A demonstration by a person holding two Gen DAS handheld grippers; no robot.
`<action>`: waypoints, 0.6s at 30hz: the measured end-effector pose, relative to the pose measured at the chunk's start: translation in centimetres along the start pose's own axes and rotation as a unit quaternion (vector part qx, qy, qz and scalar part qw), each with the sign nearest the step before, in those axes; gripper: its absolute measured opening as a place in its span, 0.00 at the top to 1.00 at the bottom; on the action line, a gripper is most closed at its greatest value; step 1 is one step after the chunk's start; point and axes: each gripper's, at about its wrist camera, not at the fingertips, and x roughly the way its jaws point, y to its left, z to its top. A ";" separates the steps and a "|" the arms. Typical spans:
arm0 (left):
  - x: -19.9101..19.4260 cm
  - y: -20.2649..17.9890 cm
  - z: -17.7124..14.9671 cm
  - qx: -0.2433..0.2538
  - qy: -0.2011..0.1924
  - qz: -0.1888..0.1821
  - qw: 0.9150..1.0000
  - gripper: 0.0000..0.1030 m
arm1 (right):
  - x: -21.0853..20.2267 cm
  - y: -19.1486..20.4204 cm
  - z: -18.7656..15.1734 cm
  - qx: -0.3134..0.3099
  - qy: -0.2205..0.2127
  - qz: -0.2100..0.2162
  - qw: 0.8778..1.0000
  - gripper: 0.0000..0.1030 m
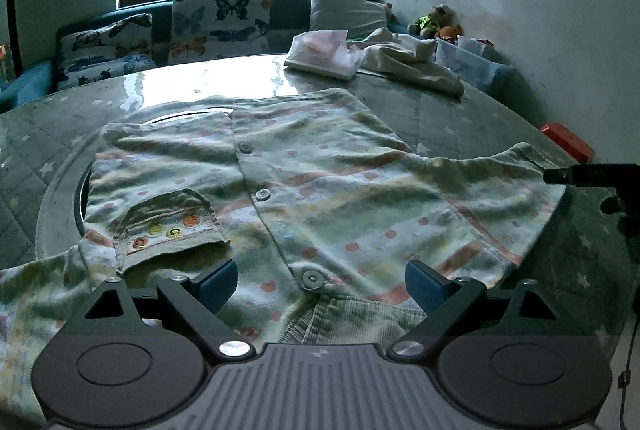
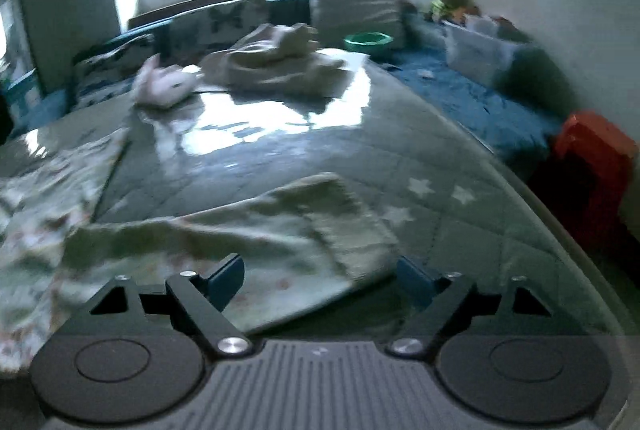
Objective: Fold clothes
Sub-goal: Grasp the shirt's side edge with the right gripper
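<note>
A: Judging by how it lies, the shirt (image 1: 320, 189) is spread button-side up across the counter (image 1: 168, 85), and folding has barely begun. One sleeve with its embroidered cuff (image 1: 172, 226) is already turned in over the body at about eight o'clock in the left view.

B: And the grippers?

A: The left gripper (image 1: 318, 284) hovers over the collar (image 1: 352, 318) with its fingers spread wide, holding nothing. The right gripper (image 2: 320, 280) is also spread, empty, just short of the other sleeve (image 2: 320, 226), which points out toward one o'clock in its view.

B: So the next move?

A: Probably closing on that sleeve's cuff and carrying it in over the body to match the first. It needs a pinch on the cloth edge alone, low against the counter.

B: Anything unclear?

A: The right view is smeared, so the sleeve's edge is hard to place. The shirt's near hem is cut off under the gripper bodies. A pale garment (image 1: 408, 61) lies at twelve o'clock, well apart; I cannot tell what it is.
</note>
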 end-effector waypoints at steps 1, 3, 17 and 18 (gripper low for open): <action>0.0 0.0 0.0 0.000 0.001 0.000 1.000 0.09 | 0.3 -0.5 0.1 0.010 0.002 -0.001 1.000 0.21; 0.2 -0.1 0.0 0.000 0.004 0.002 1.000 0.09 | 0.6 -1.1 0.0 0.022 0.002 -0.005 1.000 0.25; 0.6 -0.3 -0.3 -0.002 0.012 0.006 1.000 0.06 | 1.1 -1.0 0.5 0.018 -0.001 -0.042 0.999 0.59; 0.6 -0.2 -0.3 -0.003 0.012 0.007 1.000 0.06 | 1.1 -1.0 0.5 0.020 -0.001 -0.039 0.999 0.66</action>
